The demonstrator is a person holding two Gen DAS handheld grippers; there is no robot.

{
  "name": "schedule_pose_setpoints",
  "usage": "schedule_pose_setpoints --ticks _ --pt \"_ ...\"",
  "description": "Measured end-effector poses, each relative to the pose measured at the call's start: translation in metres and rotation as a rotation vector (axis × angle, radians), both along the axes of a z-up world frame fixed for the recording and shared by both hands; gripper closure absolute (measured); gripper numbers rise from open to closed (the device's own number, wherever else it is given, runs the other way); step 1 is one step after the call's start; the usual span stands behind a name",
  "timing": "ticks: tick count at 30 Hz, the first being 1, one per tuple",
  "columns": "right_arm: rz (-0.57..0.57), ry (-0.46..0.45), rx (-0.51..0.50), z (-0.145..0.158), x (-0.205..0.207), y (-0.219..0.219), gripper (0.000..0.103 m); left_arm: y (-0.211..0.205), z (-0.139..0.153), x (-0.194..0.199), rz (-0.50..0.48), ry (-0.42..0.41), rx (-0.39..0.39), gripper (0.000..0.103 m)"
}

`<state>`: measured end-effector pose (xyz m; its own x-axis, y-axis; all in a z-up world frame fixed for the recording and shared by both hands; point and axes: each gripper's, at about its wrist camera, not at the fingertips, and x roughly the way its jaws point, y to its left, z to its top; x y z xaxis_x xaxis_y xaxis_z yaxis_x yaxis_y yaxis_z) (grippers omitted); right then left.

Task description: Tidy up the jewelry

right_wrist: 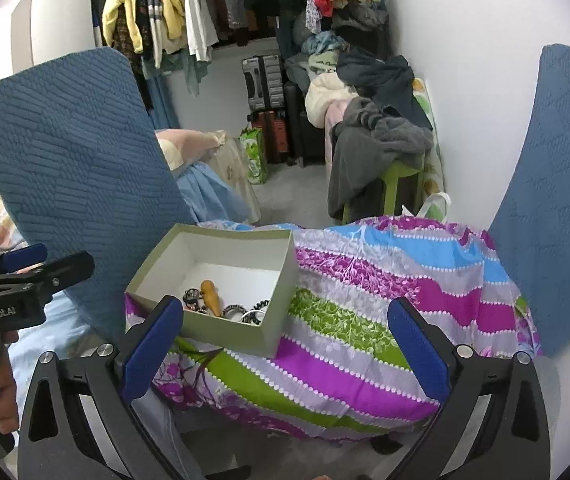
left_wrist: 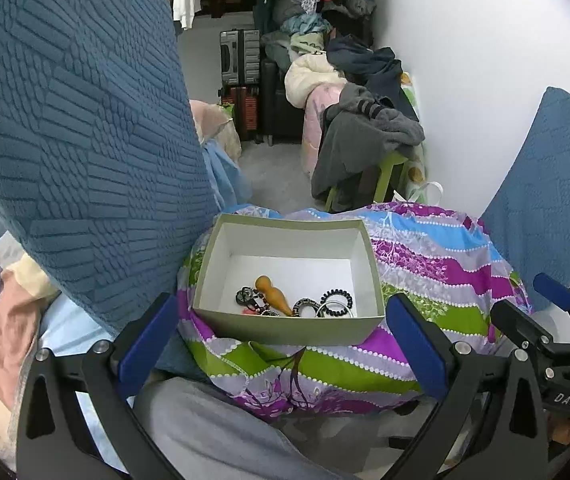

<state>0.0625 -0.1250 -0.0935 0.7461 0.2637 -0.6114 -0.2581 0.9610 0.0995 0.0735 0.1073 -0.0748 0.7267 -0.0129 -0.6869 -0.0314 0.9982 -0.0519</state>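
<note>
A grey-green open box (left_wrist: 285, 326) with a white inside sits on a colourful striped cloth (left_wrist: 437, 264). Inside lie an orange wooden piece (left_wrist: 273, 288), black spiral hair ties (left_wrist: 337, 300), a patterned ring (left_wrist: 305, 306) and a dark beaded piece (left_wrist: 247, 298). My left gripper (left_wrist: 283, 344) is open and empty, just in front of the box. My right gripper (right_wrist: 285, 346) is open and empty, over the cloth with the box (right_wrist: 229, 330) at its left finger. The same jewelry (right_wrist: 211, 296) shows there.
Blue quilted cushions stand at left (left_wrist: 69, 136) and right (left_wrist: 545, 208). The right gripper shows in the left wrist view's lower right (left_wrist: 541, 320); the left gripper shows at the right wrist view's left edge (right_wrist: 25, 280). Clothes piles (left_wrist: 365, 128), suitcases (left_wrist: 245, 60) and a green stool lie beyond.
</note>
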Motion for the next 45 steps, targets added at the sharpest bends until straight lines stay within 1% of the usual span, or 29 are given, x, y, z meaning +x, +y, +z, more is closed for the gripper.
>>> schedule_pose_setpoints --ticks 6,12,16,25,32,37,41,45 --pt "-0.002 0.001 -0.012 -0.004 0.001 0.002 0.000 0.003 -0.006 -0.001 0.005 0.016 -0.012 0.000" --pt "-0.010 0.012 -0.015 -0.007 0.003 0.003 0.000 0.012 -0.001 -0.004 0.035 -0.003 -0.032 0.000" --pt "-0.013 0.016 -0.016 -0.009 0.005 0.004 0.000 0.012 -0.001 -0.004 0.038 0.001 -0.011 0.000" --pt "-0.013 0.020 -0.025 -0.011 0.006 0.005 0.000 0.016 -0.006 -0.004 0.045 0.020 -0.030 0.000" --pt "-0.020 0.029 -0.033 -0.010 0.006 0.004 0.000 0.017 -0.007 -0.003 0.045 0.028 -0.002 0.000" --pt "-0.014 0.028 -0.036 -0.010 0.005 0.005 0.000 0.018 -0.010 -0.004 0.046 0.034 -0.014 0.000" --pt "-0.015 0.028 -0.048 -0.010 0.005 0.007 0.000 0.017 -0.011 -0.003 0.044 0.052 -0.008 0.000" --pt "-0.017 0.027 -0.050 -0.011 0.005 0.007 0.000 0.015 -0.011 -0.004 0.038 0.051 -0.006 0.000"
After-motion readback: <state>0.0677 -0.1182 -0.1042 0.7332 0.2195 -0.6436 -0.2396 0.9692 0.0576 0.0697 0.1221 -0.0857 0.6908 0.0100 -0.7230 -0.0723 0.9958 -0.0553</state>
